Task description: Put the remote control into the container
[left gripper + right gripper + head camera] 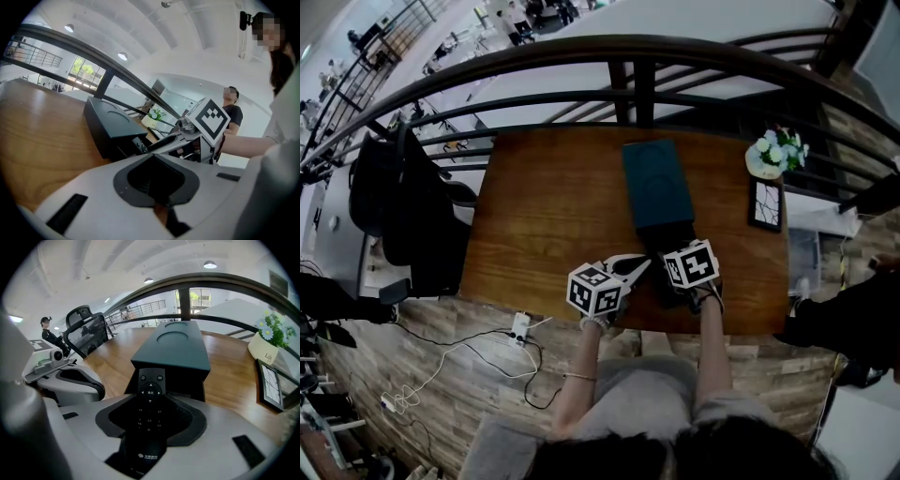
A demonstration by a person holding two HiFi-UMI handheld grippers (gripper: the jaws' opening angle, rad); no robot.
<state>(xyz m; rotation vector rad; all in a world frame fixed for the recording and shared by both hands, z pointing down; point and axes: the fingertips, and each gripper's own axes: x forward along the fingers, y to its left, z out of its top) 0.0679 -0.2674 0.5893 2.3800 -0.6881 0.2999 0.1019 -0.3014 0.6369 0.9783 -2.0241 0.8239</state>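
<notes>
A dark teal box-shaped container (pixel 654 192) lies lengthways on the wooden table (pixel 544 216), its open end facing me. My right gripper (pixel 151 398) is shut on a black remote control (pixel 150 394), whose button end points at the dark opening of the container (pixel 176 345), just short of it. In the head view the right gripper (pixel 675 284) sits at the container's near end. My left gripper (pixel 630 269) hovers just left of it, shut, with nothing between its jaws. In the left gripper view, the remote's tip (pixel 138 142) shows beside the container (pixel 110 124).
A white flower pot (pixel 776 152) and a small picture frame (pixel 766 203) stand at the table's right end. A dark railing (pixel 628 89) runs behind the table. A black office chair (pixel 403 206) stands left of it. Cables (pixel 520 328) lie on the floor.
</notes>
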